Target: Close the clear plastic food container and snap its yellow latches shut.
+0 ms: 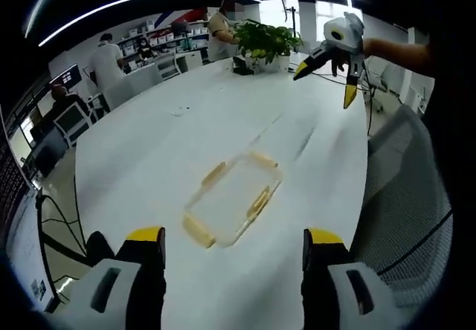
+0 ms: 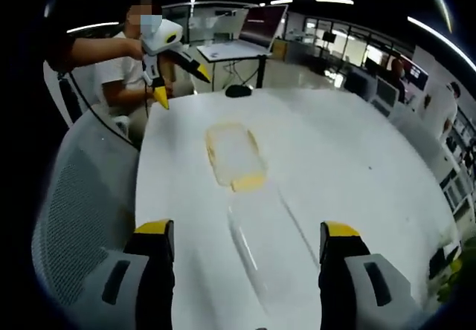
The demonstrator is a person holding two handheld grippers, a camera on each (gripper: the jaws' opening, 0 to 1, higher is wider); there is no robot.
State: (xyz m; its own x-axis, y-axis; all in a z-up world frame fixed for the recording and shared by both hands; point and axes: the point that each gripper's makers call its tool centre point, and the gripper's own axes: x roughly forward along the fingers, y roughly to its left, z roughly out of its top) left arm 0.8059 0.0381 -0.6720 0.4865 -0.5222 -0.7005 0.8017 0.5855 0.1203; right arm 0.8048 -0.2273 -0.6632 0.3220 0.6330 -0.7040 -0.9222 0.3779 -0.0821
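So the clear food container (image 1: 233, 198) is sitting flat on the white table (image 1: 149, 151), out in the middle of it. In the left gripper view it's ahead of the left gripper (image 1: 234, 244), pretty much centred between the two yellow-tipped jaws and a little beyond them, not touching either one. The jaws are spread wide apart with nothing between them, so that gripper is released. You can make out yellow latches (image 1: 214, 173) on the container's edges: one on the far-left long side, one on the near-right long side, and one at each of the two short ends.

The right gripper (image 1: 338, 66) shows up at the top right of that same view, held up in the air over the far edge of the table, well apart from the container. Its two yellow tips are splayed, holding nothing.

From the right gripper view, the container (image 2: 236, 154) lies ahead, well past the jaws, with a yellow latch at its near end. Closer in, between the jaws, there's a clear, see-through shape (image 2: 260, 241) lying on the table; can't tell exactly what it is, could be the lid. The left gripper (image 2: 178, 77) hovers at the upper left there, jaws apart, off beside the container's far end.

There's a grey mesh chair (image 2: 82, 196) beside the table and a potted plant (image 1: 266, 41) at the far end.
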